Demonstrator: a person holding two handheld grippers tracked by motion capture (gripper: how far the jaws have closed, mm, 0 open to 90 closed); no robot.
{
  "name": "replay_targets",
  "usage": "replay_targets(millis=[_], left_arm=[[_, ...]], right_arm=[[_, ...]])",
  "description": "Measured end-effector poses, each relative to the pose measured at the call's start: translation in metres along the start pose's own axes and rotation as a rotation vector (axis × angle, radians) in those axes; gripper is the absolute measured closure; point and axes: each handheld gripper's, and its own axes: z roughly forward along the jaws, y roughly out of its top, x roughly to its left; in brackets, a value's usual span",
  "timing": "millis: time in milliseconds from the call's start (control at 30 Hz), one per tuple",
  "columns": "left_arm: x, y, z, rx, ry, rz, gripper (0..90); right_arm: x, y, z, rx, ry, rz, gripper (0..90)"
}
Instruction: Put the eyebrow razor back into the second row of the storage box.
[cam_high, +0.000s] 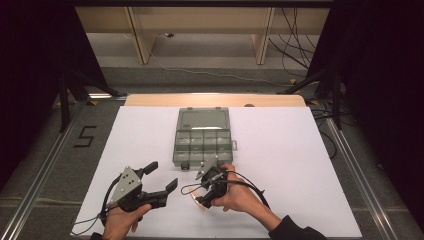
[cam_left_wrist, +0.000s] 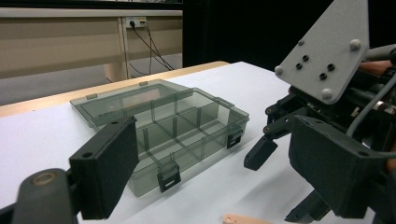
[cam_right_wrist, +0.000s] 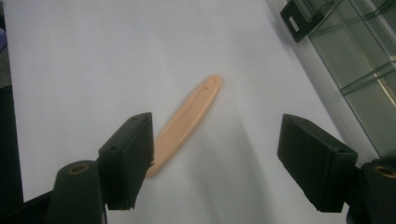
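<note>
A smoky clear compartment box (cam_high: 204, 142) lies open mid-table, its lid flat on the far side and its dividers (cam_left_wrist: 173, 135) showing. A slim peach-coloured piece (cam_right_wrist: 187, 121) lies on the white sheet just in front of the box (cam_right_wrist: 364, 70), seen as a small peach sliver (cam_high: 199, 201) from above. My right gripper (cam_right_wrist: 219, 158) points down over it with its jaws wide apart; the piece runs under the left jaw, and no pad presses on it. My left gripper (cam_high: 161, 176) rests to the left, open and empty, aimed at the box (cam_left_wrist: 159, 140).
The white sheet (cam_high: 300, 165) covers the table, with wood showing at the far edge (cam_high: 215, 100). The right gripper's grey plate (cam_left_wrist: 322, 56) stands close beside the left gripper's jaw. Black stands, cables and a floor marking "5" (cam_high: 85, 136) surround the table.
</note>
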Motion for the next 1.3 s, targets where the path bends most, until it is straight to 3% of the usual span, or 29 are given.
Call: replay_targets(millis=[700,1300], left_arm=[[0.000,0.000,-0.001,-0.004,0.003,-0.008,15.5],[0.002,0.001,0.000,-0.017,-0.003,0.007,15.5]], right_arm=[[0.002,0.009,0.015,0.087,0.023,-0.007,31.8],[0.006,0.011,0.022,0.114,0.041,0.001,35.0]])
